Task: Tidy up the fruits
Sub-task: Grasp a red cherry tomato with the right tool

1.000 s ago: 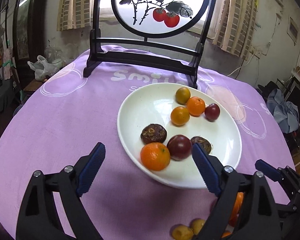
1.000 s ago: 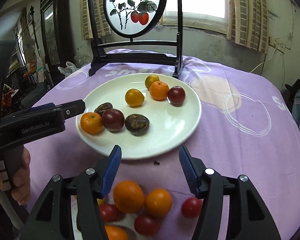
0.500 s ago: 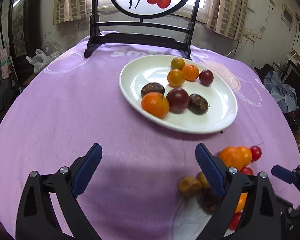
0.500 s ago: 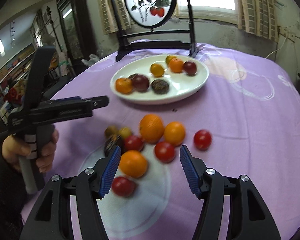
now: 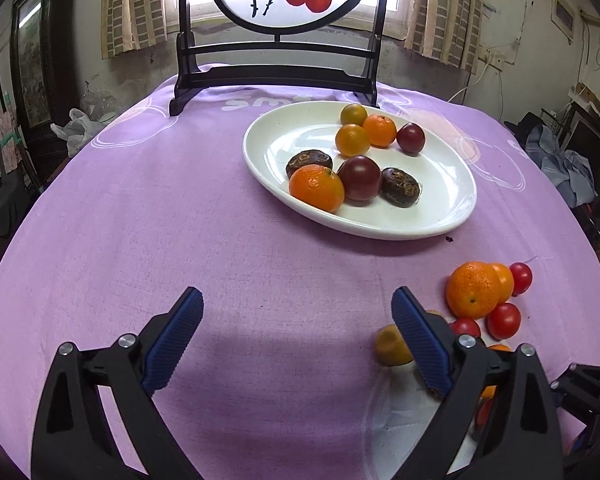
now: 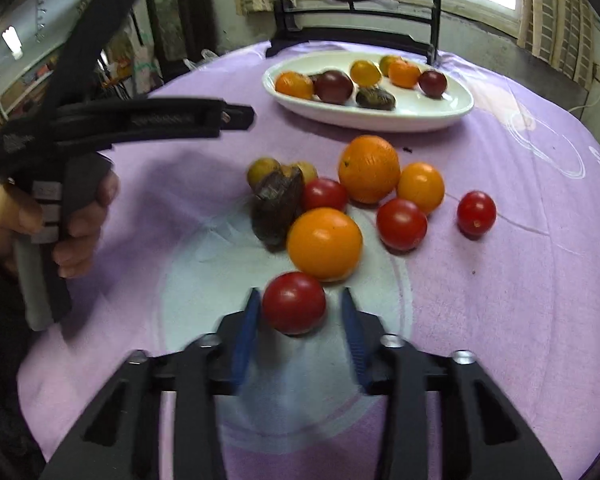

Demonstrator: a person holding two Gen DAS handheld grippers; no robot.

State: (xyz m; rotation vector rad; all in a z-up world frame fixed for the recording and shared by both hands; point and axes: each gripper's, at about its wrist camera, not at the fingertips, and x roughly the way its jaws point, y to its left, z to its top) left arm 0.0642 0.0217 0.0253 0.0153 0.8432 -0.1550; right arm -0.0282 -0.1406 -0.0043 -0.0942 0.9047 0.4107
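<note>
My right gripper [image 6: 300,294] is low over the purple cloth, its jaws closing around a red cherry tomato [image 6: 294,304]. The tomato lies between the blue pads, with a gap still showing on its right side. Just beyond it lies a loose pile: a yellow-orange fruit [image 6: 325,243], a big orange [image 6: 369,169], more red tomatoes [image 6: 401,224] and a dark brown fruit [image 6: 277,204]. The white plate [image 5: 452,216] holds several fruits, among them a mandarin [image 5: 317,187]. My left gripper [image 5: 296,300] hangs open over bare cloth, left of the pile, holding nothing.
A black-framed round painted screen [image 5: 276,68] stands at the table's far edge behind the plate. A hand [image 6: 80,208] grips the left tool at the left of the right wrist view. The round table's edge drops off on both sides, with clutter beyond.
My right gripper came back from the plate and sank onto the loose pile, its jaws narrowing around the red tomato. My left gripper drew back from the plate, then held still.
</note>
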